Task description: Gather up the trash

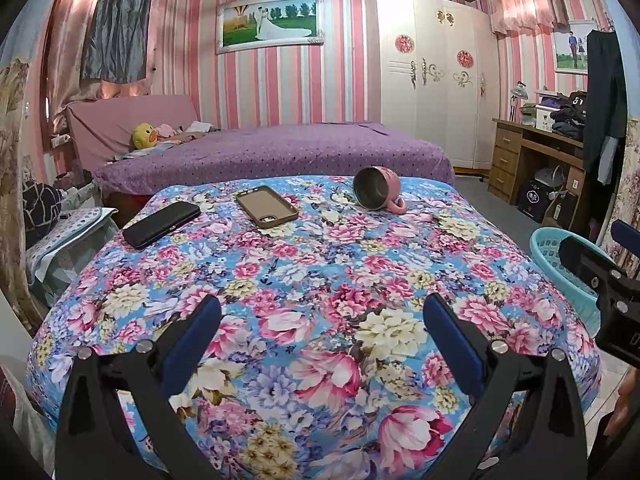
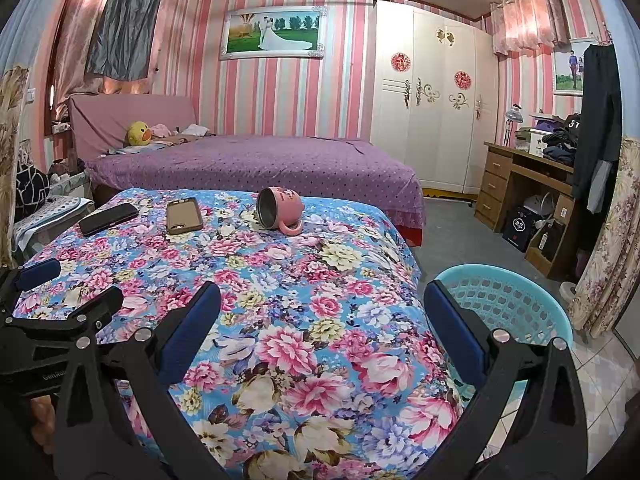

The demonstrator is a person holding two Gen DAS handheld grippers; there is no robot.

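A pink mug (image 1: pixel 378 193) lies on its side at the far end of the floral cloth (image 1: pixel 304 280); it also shows in the right wrist view (image 2: pixel 280 215). A brown phone case (image 1: pixel 267 206) (image 2: pixel 183 215) and a black phone (image 1: pixel 161 224) (image 2: pixel 108 218) lie to its left. A turquoise basket (image 2: pixel 516 308) (image 1: pixel 560 256) stands on the floor at the cloth's right. My left gripper (image 1: pixel 322 320) is open and empty over the near cloth. My right gripper (image 2: pixel 322 320) is open and empty, over the cloth's right edge beside the basket.
A purple bed (image 1: pixel 272 156) with a yellow duck toy (image 1: pixel 145 136) lies beyond the cloth. A white wardrobe (image 2: pixel 432 108) and a wooden desk (image 2: pixel 520 184) with clothes stand at the right. Cluttered boxes (image 1: pixel 64 236) sit at the left.
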